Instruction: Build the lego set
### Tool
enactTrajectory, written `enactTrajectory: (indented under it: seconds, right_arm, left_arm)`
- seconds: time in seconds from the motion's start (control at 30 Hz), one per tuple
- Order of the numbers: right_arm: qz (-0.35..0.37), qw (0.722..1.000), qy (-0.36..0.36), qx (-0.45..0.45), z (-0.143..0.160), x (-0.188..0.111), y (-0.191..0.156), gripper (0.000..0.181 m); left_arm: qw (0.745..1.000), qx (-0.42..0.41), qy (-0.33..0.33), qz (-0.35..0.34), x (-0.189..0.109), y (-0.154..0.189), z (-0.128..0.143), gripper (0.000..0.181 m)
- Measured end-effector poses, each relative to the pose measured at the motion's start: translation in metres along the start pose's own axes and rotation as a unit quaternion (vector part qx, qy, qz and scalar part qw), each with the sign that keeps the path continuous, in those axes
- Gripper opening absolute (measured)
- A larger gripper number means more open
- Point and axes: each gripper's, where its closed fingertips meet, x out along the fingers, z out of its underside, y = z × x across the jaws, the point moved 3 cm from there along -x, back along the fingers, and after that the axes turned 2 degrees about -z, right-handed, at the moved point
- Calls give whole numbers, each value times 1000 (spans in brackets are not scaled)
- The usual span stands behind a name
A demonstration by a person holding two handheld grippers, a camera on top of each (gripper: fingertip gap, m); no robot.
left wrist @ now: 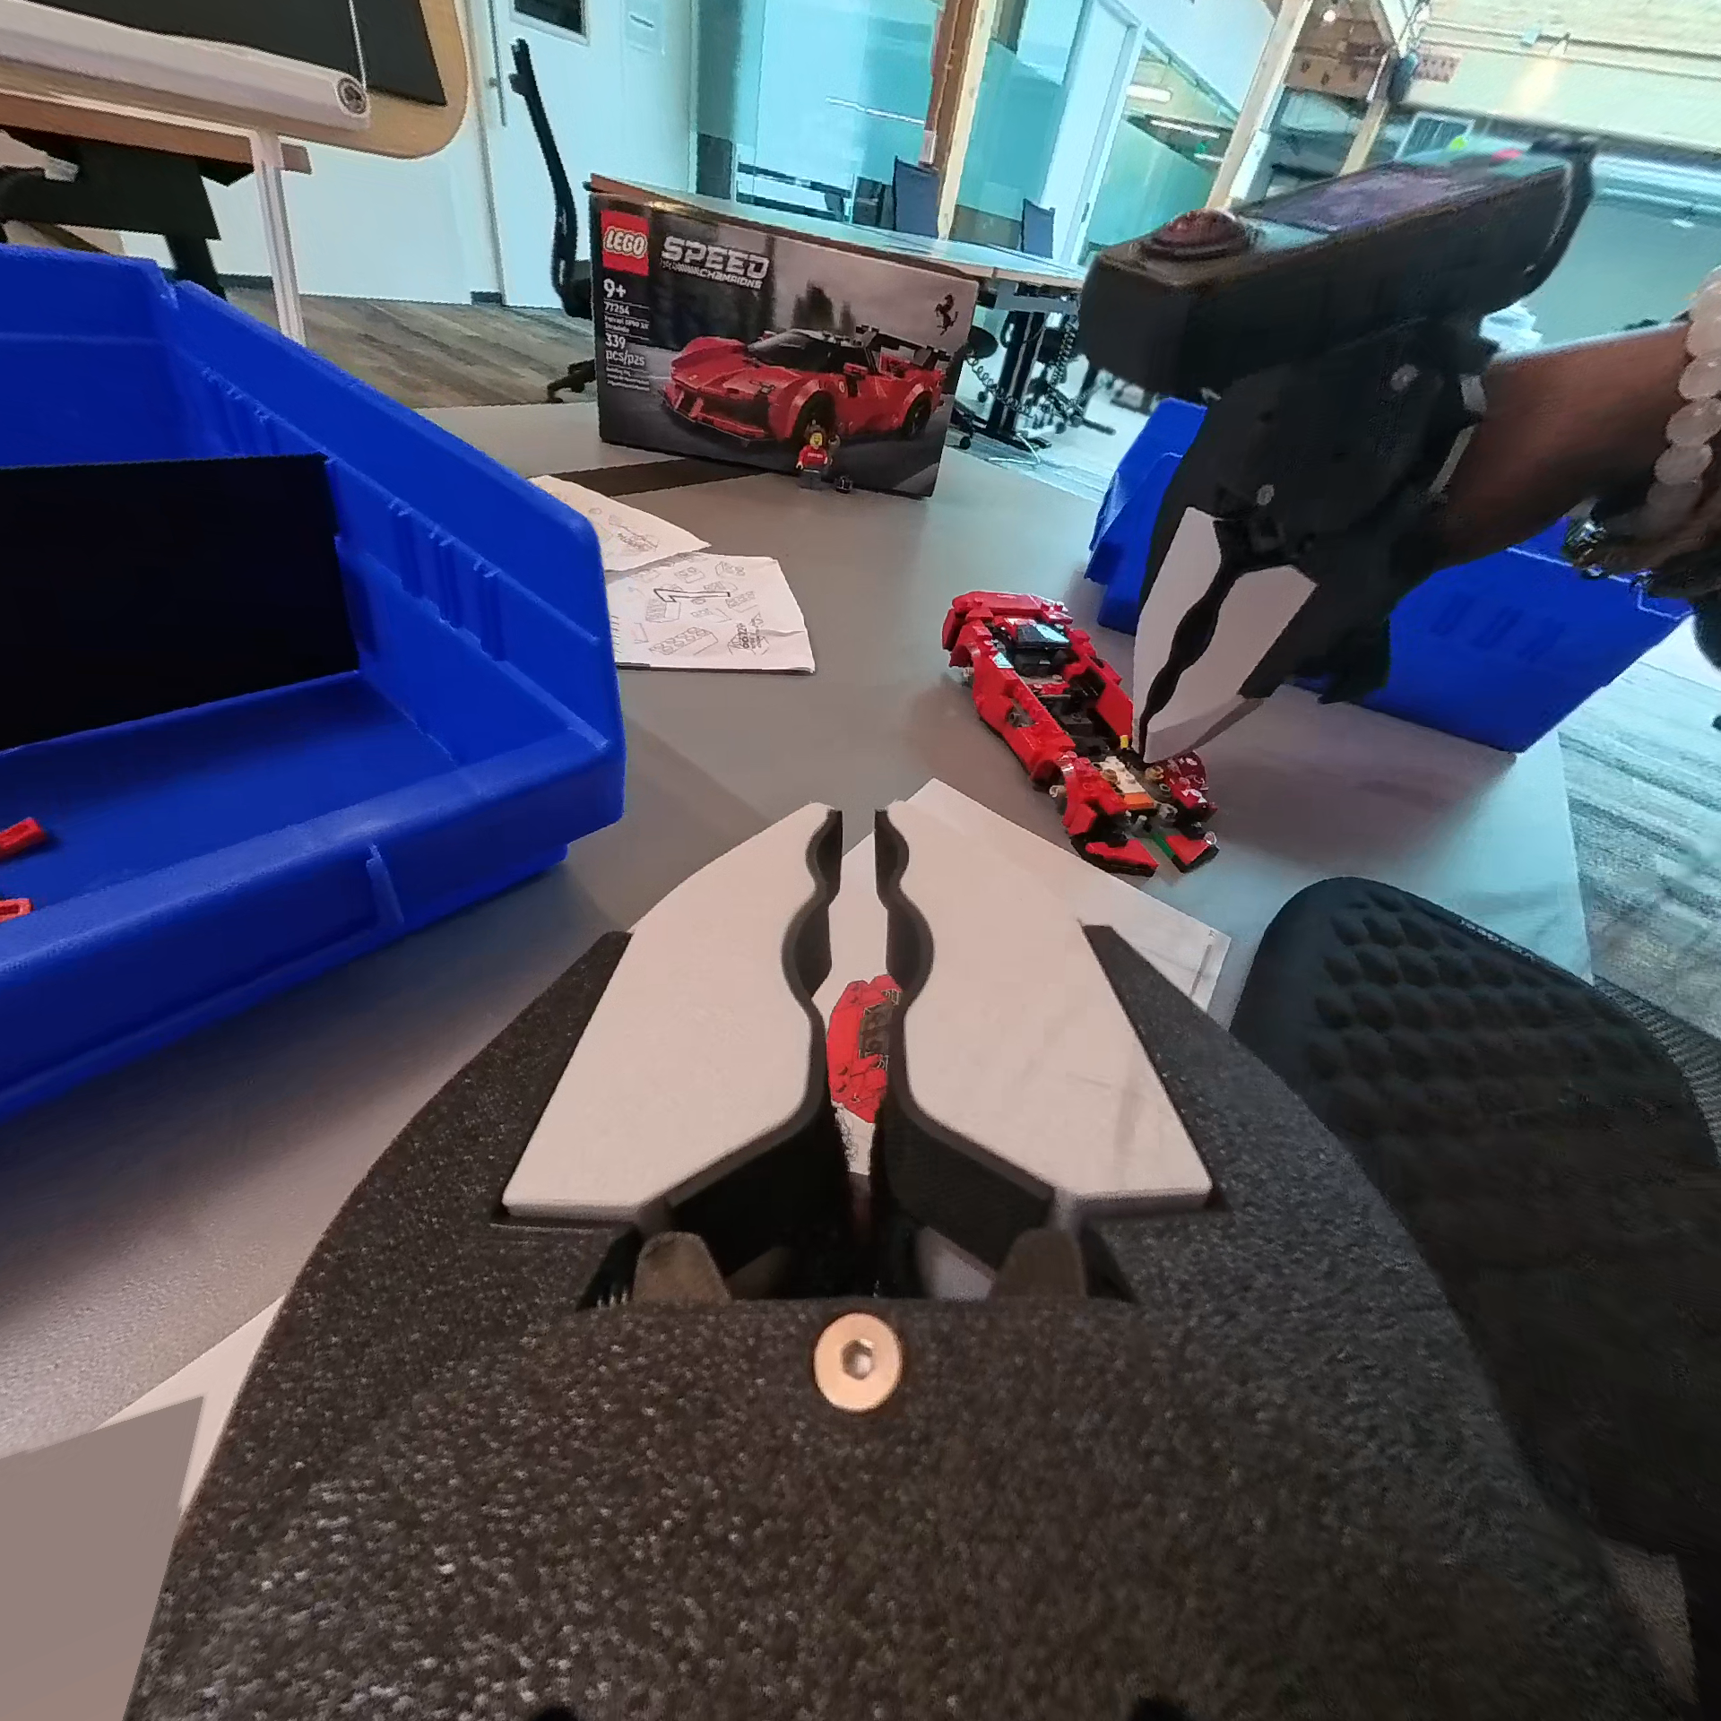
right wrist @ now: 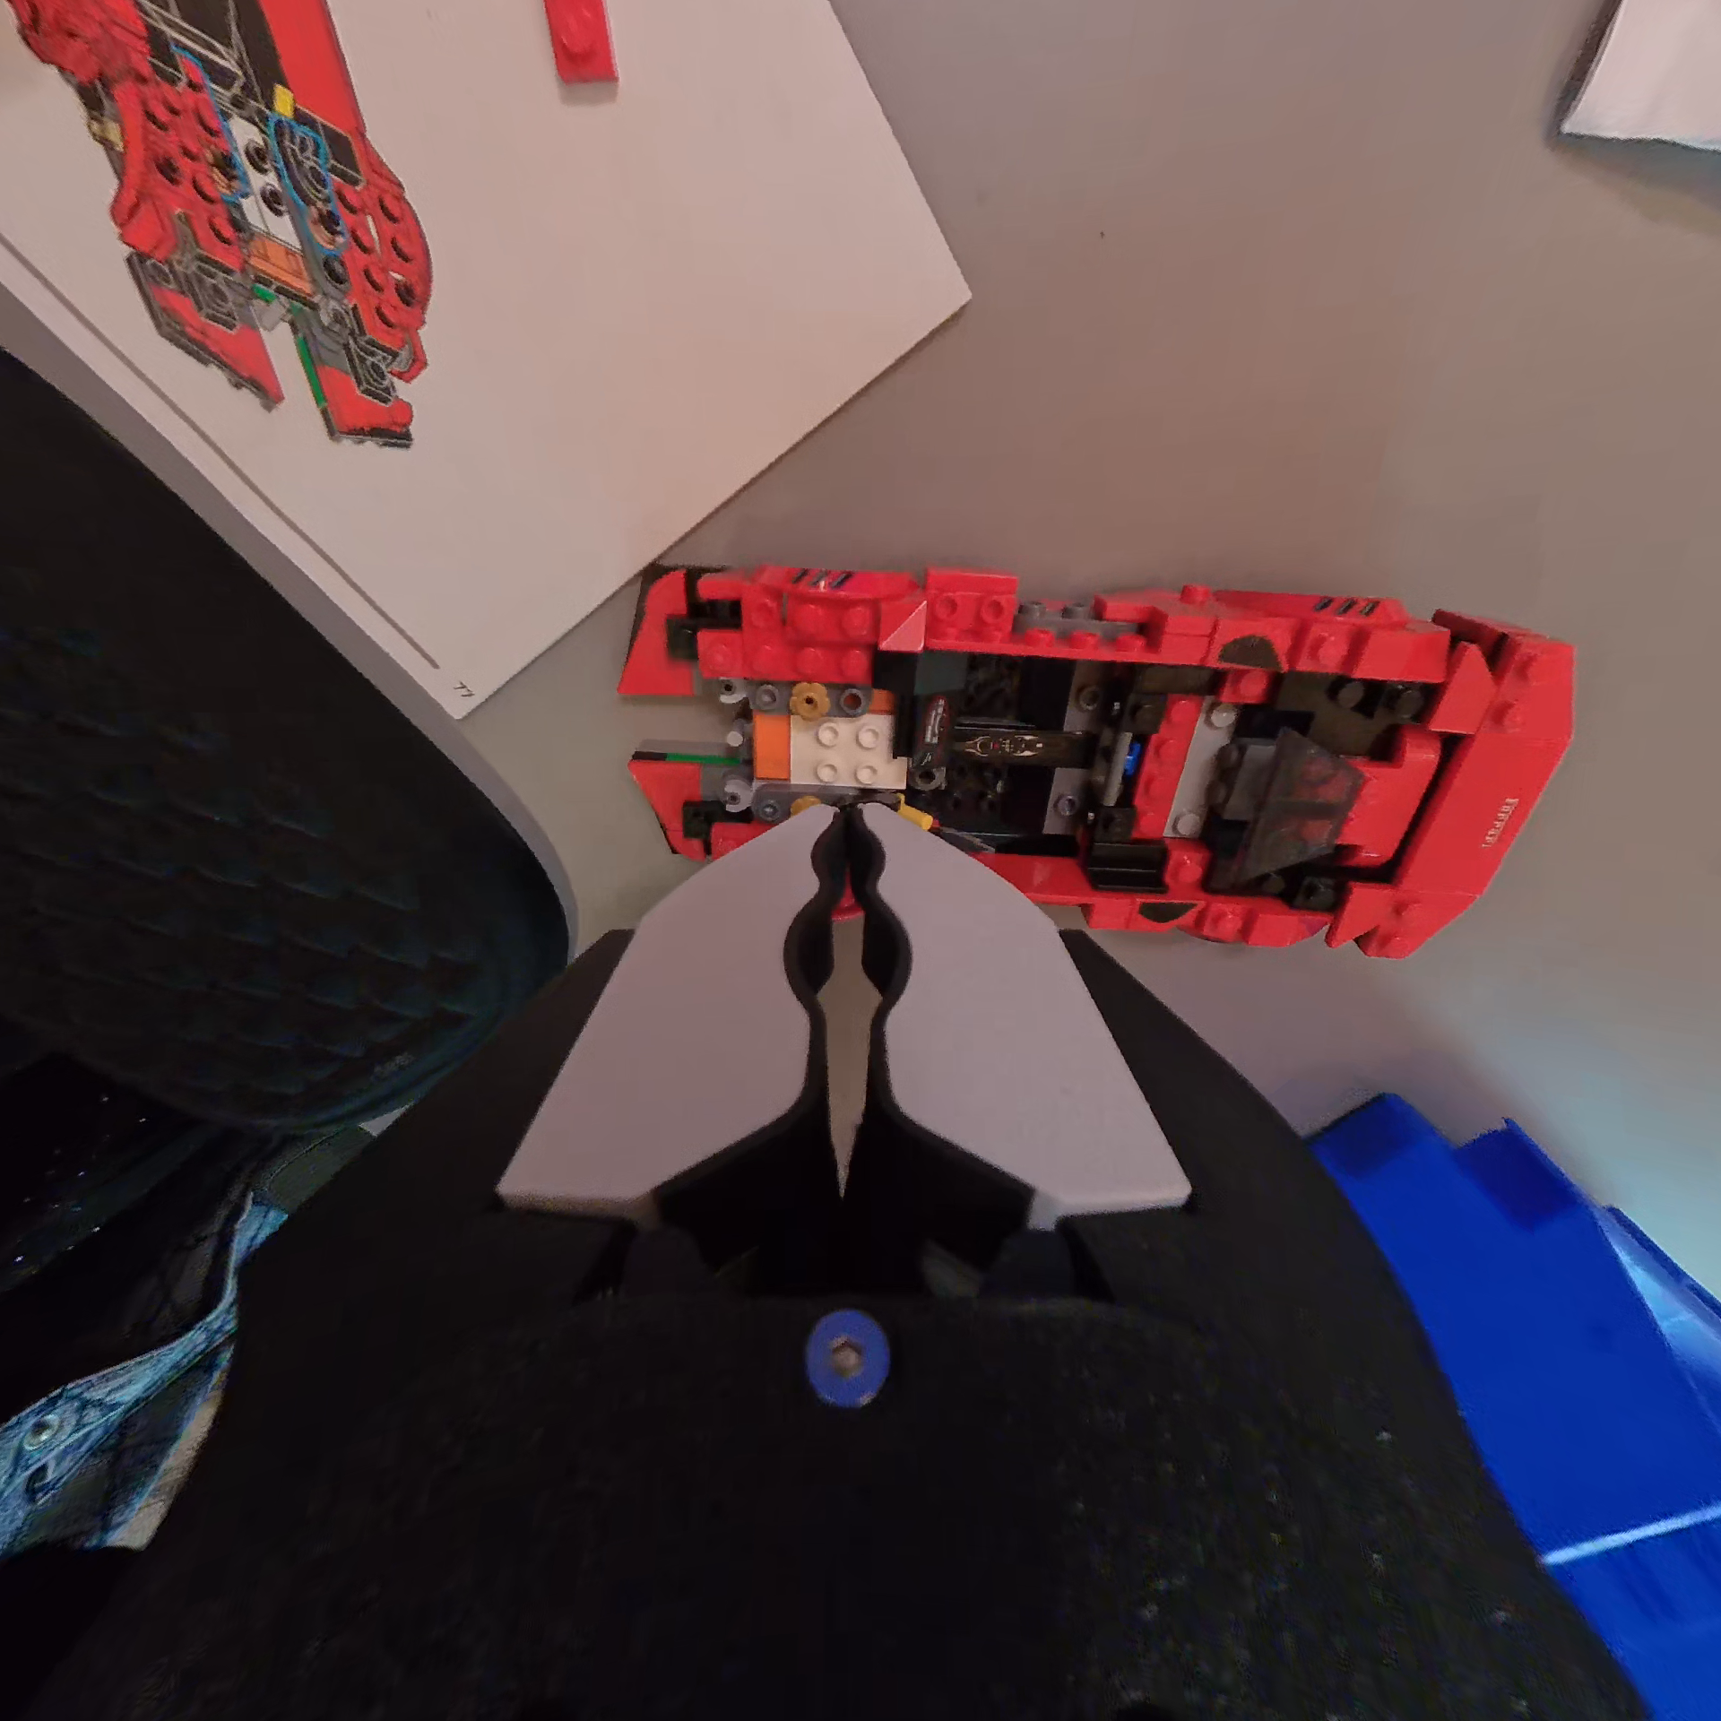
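Note:
A part-built red lego car [left wrist: 1052, 689] lies on the grey table [left wrist: 838, 577]. It also shows in the right wrist view [right wrist: 1304, 643], seen from above with its nose to the left. My right gripper [right wrist: 846, 813] is shut, its tips touching the near edge of the car's nose beside a white and orange block [right wrist: 838, 750]. It also shows in the left wrist view [left wrist: 1150, 745]. I cannot tell whether a small piece sits between its tips. My left gripper [left wrist: 859, 819] is shut and empty, above an instruction page [left wrist: 1145, 931], left of the car.
A big blue bin [left wrist: 419, 652] with loose red pieces [left wrist: 19, 838] stands at the left. A second blue bin [left wrist: 1490, 652] is behind the car. The lego box [left wrist: 782, 345] and leaflets [left wrist: 708, 615] lie farther back. A loose red plate [right wrist: 582, 42] rests on the page [right wrist: 559, 372]. A black mesh chair [left wrist: 1490, 1164] is at the table's edge. Across from one pair of fingers to the other is roughly 20 centimetres. My left tips are roughly 10 centimetres from the loose red plate [right wrist: 582, 42].

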Motion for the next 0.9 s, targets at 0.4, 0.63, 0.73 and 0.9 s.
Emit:
enactTrajectory:
  seconds: [0.4, 0.63, 0.73, 0.9]
  right_arm:
    - [-47, 997, 60, 10, -1, -10, 8, 0]
    - [-59, 997, 38, -12, 2, -1, 5, 0]
    - [-62, 997, 40, -9, 1, -1, 5, 0]
    - [-40, 998, 36, -16, 1, 0, 3, 0]
  left_arm:
    - [1000, -5, -1, 0, 0, -1, 0, 6]
    - [1000, -8, -2, 0, 0, -2, 0, 6]
    - [1000, -10, -2, 0, 0, -2, 1, 6]
    - [1000, -12, -2, 0, 0, -2, 0, 6]
